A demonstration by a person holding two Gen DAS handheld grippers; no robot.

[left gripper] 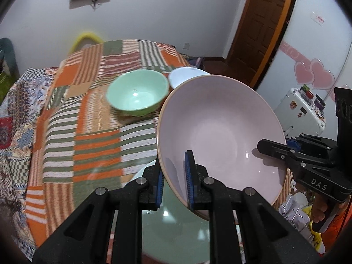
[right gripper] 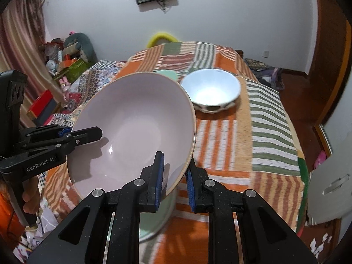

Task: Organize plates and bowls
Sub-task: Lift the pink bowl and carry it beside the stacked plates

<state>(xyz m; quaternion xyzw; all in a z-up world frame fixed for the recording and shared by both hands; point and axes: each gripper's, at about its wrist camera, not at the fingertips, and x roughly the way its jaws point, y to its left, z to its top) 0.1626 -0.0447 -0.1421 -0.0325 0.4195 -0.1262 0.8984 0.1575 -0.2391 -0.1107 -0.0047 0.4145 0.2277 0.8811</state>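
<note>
A large pale pink bowl [left gripper: 220, 132] [right gripper: 136, 127] with a tan rim is held tilted above the table by both grippers. My left gripper [left gripper: 175, 182] is shut on its near-left rim, and also shows in the right wrist view [right gripper: 88, 135]. My right gripper [right gripper: 175, 182] is shut on the opposite rim, and also shows in the left wrist view [left gripper: 272, 149]. Under the pink bowl lies a pale green plate [left gripper: 176, 231] [right gripper: 154, 220], mostly hidden. Farther back on the cloth stand a green bowl [left gripper: 137, 92] [right gripper: 167, 73] and a white bowl [left gripper: 187, 77] [right gripper: 212, 90].
A striped orange and green patchwork cloth [left gripper: 88, 132] [right gripper: 264, 132] covers the table. A yellow chair back [left gripper: 87, 38] [right gripper: 161, 37] rises behind the far edge. A white case [left gripper: 301, 110] stands right of the table, and boxes and toys [right gripper: 66, 63] are piled on the left.
</note>
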